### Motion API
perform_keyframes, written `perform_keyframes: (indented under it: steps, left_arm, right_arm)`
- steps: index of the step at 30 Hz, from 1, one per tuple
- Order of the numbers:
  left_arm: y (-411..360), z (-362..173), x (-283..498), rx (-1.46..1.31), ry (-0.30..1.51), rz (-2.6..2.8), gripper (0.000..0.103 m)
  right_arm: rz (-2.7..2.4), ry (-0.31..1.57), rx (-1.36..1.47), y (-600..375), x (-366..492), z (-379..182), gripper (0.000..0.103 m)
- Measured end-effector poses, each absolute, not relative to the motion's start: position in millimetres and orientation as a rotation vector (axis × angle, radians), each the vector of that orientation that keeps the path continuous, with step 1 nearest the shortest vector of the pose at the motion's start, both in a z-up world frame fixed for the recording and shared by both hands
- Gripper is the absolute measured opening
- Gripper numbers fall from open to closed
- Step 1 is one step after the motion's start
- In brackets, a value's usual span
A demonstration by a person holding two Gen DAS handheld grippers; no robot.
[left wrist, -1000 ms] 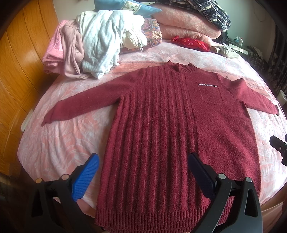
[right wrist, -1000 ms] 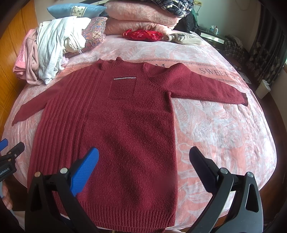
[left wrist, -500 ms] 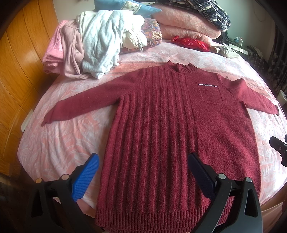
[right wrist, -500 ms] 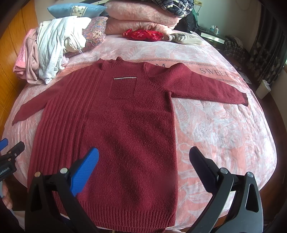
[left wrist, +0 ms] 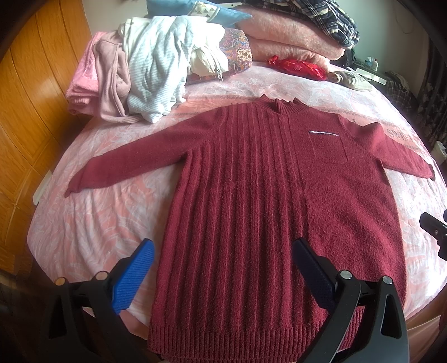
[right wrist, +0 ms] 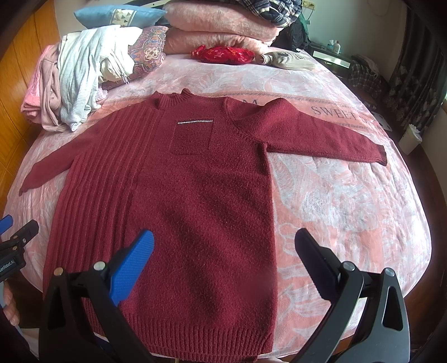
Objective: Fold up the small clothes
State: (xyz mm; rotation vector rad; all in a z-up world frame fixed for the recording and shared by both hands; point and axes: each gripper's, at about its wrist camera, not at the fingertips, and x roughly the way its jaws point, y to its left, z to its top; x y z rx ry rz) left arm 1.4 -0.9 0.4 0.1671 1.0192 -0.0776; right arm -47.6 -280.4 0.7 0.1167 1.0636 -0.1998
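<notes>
My left hand-held gripper [left wrist: 220, 268] and right hand-held gripper [right wrist: 223, 257] hang released above the sweater [left wrist: 265, 209]. It looks thick, soft, floppy; I judge the sleeve cuffs best.

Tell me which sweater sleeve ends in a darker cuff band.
The sleeve on the chest-pocket side: its end shows a darker ribbed cuff. The other sleeve, beside the clothes pile, tapers with no band visible.

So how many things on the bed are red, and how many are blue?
Red: 2, the sweater lying flat and the small red bundle by the pink blankets.
Blue: 1, the cushion at the head of the bed.
Total: 3
</notes>
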Motion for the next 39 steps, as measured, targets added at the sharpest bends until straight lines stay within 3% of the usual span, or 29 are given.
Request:
perform_keyframes:
  steps: [11, 21, 32, 39]
  left_arm:
    - [-47, -17, 89, 0.162, 1.066, -0.061, 0.099]
    - [-126, -36, 162, 0.165, 1.056, -0.158, 0.099]
    - [-161, -82, 219, 0.101, 1.115, -0.118, 0.099]
    - [-198, -90, 232, 0.11, 1.094, -0.136, 0.099]
  right_arm:
    - [-0.362, 1.196, 0.179, -394, 31, -19, 0.1]
    - [-0.463, 1.365, 0.359, -562, 88, -84, 0.1]
    - [-0.524, 1.359, 0.501, -674, 103, -131, 0.1]
    - [-0.509, 1.351, 0.519, -715, 96, -119, 0.1]
